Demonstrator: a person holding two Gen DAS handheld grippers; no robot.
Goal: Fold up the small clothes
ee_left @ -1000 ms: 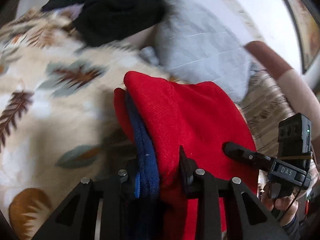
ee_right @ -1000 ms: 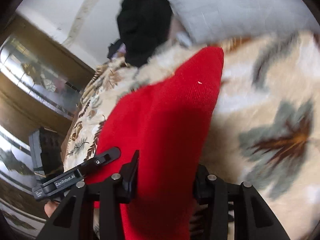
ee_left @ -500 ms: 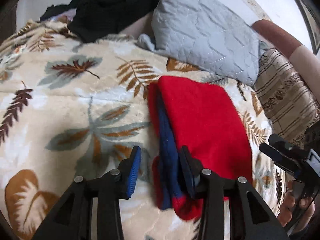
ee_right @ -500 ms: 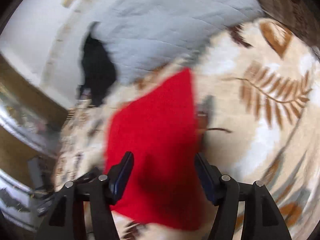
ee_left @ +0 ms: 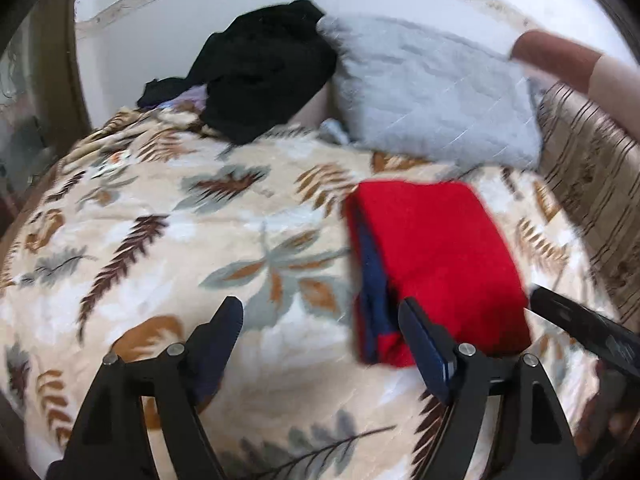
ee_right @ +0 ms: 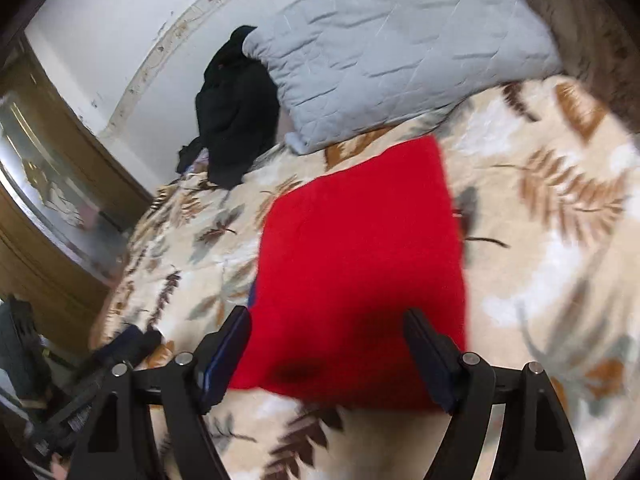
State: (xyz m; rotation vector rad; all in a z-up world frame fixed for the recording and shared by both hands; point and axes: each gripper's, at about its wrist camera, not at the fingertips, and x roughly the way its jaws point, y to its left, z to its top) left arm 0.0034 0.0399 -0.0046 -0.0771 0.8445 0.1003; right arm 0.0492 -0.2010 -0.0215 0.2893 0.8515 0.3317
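A folded red garment (ee_left: 436, 264) with a blue layer showing along its left edge lies flat on the leaf-patterned blanket (ee_left: 160, 240). My left gripper (ee_left: 320, 336) is open and empty, raised just left of the garment's near corner. In the right wrist view the same red garment (ee_right: 360, 272) lies flat ahead. My right gripper (ee_right: 326, 350) is open and empty above its near edge. The right gripper's finger also shows at the right edge of the left wrist view (ee_left: 580, 320).
A grey quilted pillow (ee_left: 432, 92) and a pile of black clothes (ee_left: 260, 76) lie at the head of the bed against the white wall. A striped cover (ee_left: 592, 188) runs along the right. A wooden cabinet (ee_right: 48, 208) stands to the left.
Both grippers opened and let go of the red garment, which now lies flat on the blanket. Both have pulled back and up from it.
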